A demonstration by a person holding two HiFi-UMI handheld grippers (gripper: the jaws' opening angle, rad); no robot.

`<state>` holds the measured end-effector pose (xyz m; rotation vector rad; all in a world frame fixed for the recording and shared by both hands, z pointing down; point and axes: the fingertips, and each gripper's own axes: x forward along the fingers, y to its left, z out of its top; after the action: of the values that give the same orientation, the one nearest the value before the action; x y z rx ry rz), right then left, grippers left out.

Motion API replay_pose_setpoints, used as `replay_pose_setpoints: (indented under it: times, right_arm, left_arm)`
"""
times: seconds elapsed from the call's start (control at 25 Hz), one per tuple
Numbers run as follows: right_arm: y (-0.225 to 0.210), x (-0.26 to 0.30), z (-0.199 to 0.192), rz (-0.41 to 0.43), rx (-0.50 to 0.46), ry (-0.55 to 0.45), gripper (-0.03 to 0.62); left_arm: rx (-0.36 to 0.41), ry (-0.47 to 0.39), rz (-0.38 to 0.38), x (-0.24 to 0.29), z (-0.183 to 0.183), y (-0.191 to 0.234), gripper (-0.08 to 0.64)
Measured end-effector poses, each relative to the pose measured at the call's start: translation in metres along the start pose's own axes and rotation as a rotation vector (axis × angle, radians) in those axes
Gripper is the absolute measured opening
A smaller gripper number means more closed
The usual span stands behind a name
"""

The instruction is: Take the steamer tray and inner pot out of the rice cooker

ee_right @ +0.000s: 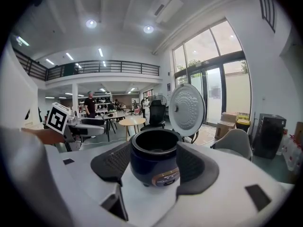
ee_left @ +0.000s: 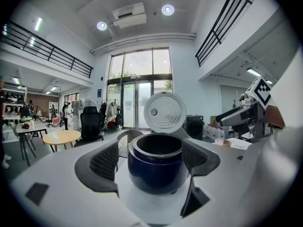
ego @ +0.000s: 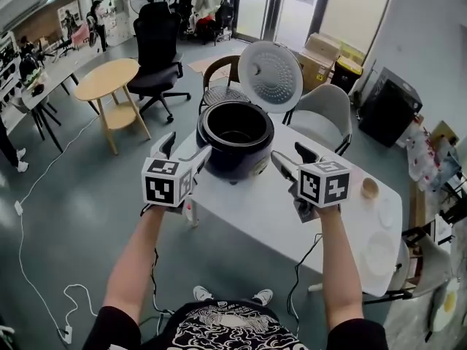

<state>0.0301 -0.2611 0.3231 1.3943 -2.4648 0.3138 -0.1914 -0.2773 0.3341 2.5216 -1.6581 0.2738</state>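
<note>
Rice cooker (ego: 235, 138) stands lid-up on the white table (ego: 255, 210), dead ahead at twelve o'clock. Left gripper (ego: 187, 148) hangs at its eight o'clock, jaws wide and empty. Right gripper (ego: 290, 155), at four o'clock, is the same. I'd go in over the rim and pinch the tray's edge squarely. Head view looks into the dark bowl; only the right gripper view shows the front label (ee_right: 165, 176).

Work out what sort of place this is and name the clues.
Probably an open-plan office or lab, not a home kitchen: a black office chair, a railed mezzanine, and tall glass entrance doors. The rice cooker sits on a white table.
</note>
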Motion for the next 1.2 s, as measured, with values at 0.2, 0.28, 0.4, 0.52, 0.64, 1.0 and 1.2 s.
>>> replay_pose_setpoints:
  times: [0.2, 0.28, 0.4, 0.52, 0.64, 1.0, 1.2]
  right_arm:
    - [0.044, 0.015, 0.003, -0.012, 0.041, -0.032, 0.314]
    - [0.054, 0.022, 0.008, -0.021, 0.054, -0.037, 0.314]
    - [0.060, 0.034, 0.011, -0.038, 0.078, -0.036, 0.311]
    - [0.053, 0.051, 0.013, -0.048, 0.122, -0.035, 0.307]
    - [0.034, 0.068, 0.010, -0.060, 0.149, -0.023, 0.302]
    - [-0.037, 0.139, -0.015, -0.077, 0.213, 0.022, 0.301]
    - [-0.082, 0.193, -0.023, -0.075, 0.252, 0.070, 0.298]
  left_arm:
    - [0.005, -0.004, -0.021, -0.028, -0.010, 0.039, 0.417]
    - [0.000, -0.009, -0.035, -0.030, -0.007, 0.051, 0.417]
    - [-0.007, -0.008, -0.060, -0.025, -0.005, 0.066, 0.417]
    - [-0.014, 0.005, -0.092, -0.006, -0.006, 0.072, 0.417]
    - [-0.007, 0.034, -0.138, 0.022, -0.010, 0.068, 0.417]
    - [0.008, 0.112, -0.234, 0.124, -0.021, 0.066, 0.417]
    - [0.013, 0.189, -0.305, 0.200, -0.029, 0.075, 0.417]
